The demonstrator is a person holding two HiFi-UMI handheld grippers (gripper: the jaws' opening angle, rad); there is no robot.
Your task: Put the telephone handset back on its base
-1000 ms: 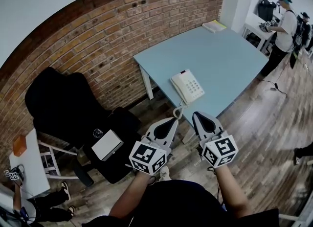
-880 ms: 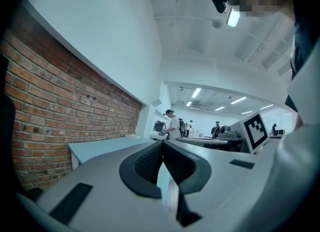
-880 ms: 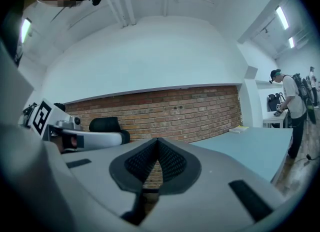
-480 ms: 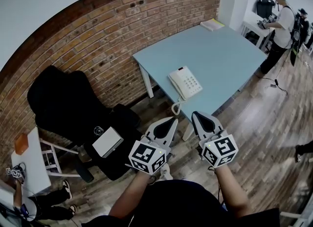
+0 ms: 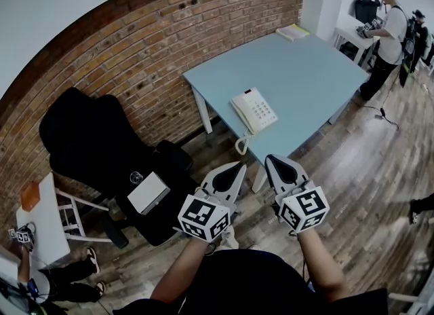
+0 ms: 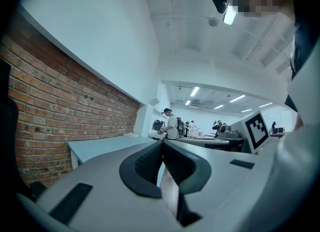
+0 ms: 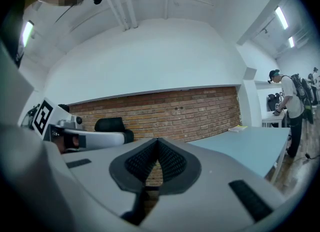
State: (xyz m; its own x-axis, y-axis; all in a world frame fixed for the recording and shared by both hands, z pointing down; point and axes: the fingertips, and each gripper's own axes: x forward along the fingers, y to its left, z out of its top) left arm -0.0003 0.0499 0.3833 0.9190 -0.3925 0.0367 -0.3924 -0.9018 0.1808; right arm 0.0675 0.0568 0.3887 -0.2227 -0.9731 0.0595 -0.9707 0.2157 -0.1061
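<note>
White telephone base (image 5: 262, 110) seen near front edge of bench (image 5: 305, 69). Handset (image 5: 242, 115) laid along its left side, seemingly cradled; seating too small to be confirmed. Coiled cord (image 5: 240, 146) hung over edge. Left gripper (image 5: 239, 168) and right gripper (image 5: 272, 161) held level, well short of bench, jaws pressed together, nothing pinched. Seating best checked from closer; cord to be kept clear.

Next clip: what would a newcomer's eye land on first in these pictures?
The left claw and right claw, both shut and empty, fill the foreground of the head view. Just beyond them a white telephone sits near the near edge of a pale blue table, its cord hanging over the edge. A red brick wall runs behind, with a black chair at left.
</note>
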